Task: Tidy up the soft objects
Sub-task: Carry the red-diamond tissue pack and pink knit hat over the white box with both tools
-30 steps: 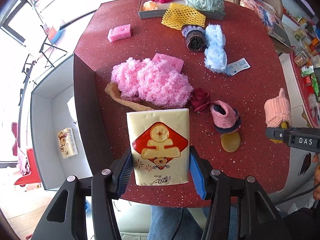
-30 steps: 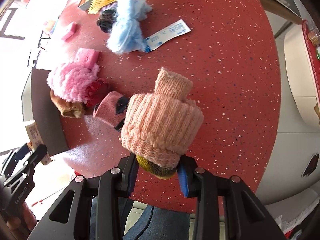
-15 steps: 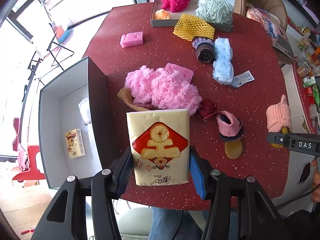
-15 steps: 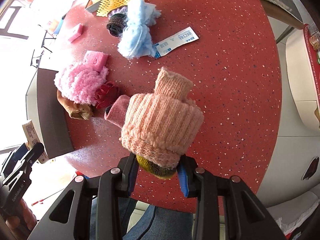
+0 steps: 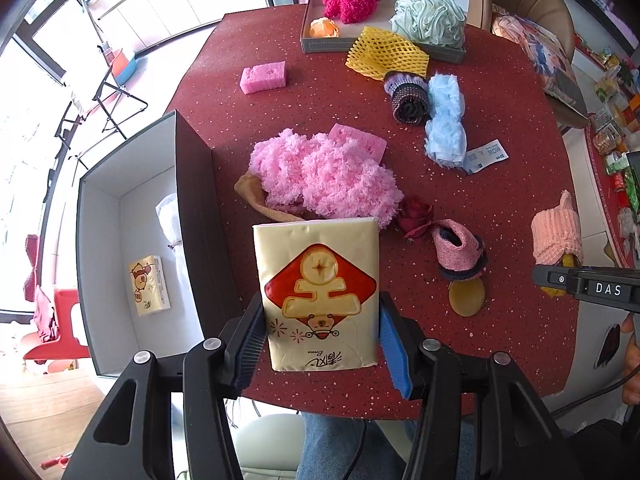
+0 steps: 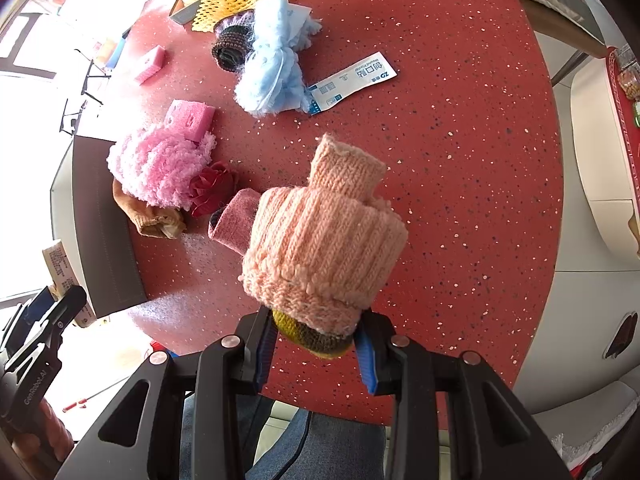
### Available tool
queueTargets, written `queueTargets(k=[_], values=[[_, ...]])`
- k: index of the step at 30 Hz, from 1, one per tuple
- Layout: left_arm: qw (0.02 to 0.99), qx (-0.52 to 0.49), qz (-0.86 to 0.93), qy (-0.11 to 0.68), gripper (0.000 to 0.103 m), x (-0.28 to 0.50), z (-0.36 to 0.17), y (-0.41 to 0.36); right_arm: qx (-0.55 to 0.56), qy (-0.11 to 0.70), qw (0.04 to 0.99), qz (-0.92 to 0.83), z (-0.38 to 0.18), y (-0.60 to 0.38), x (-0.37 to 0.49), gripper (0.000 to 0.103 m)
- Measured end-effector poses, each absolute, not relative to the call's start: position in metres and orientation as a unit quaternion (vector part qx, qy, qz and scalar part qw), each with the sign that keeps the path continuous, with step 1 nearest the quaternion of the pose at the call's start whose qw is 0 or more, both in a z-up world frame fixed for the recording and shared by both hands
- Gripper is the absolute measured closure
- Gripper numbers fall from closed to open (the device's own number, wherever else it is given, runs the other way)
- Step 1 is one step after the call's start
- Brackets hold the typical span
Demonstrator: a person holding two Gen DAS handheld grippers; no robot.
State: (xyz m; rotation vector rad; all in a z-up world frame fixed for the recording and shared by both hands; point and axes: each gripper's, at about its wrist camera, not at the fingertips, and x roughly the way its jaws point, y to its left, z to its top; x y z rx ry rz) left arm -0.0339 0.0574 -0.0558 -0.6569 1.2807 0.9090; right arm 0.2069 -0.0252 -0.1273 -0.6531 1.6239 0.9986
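With the left gripper (image 5: 320, 336) clamped on the tissue pack (image 5: 318, 294), the open box (image 5: 120, 248) has entered lower-left frame, indicating imminent deposit; the right gripper (image 6: 316, 344) grips the rolled pink sock (image 6: 324, 248).

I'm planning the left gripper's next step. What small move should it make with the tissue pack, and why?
Probably carry it left over the open box and lower it. The left gripper grips the tissue pack above the table edge; a matching tissue pack in the box suggests that destination.
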Motion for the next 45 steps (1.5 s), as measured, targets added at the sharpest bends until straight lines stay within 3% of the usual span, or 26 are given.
queueTargets(k=[26,36,45], values=[[0.688,-0.300,0.384,0.538,0.049,-0.069,-0.051,0.090,-0.255,0.683,0.569,0.381,-0.127,-0.023,0.190,0.065],[0.704,-0.308,0.384,0.513,0.049,-0.134,-0.045,0.117,-0.253,0.676,0.589,0.363,-0.121,-0.001,0.132,0.065],[0.691,-0.324,0.431,0.482,0.049,-0.210,-0.047,0.138,-0.306,0.621,0.588,0.419,-0.096,0.054,0.053,0.065]])
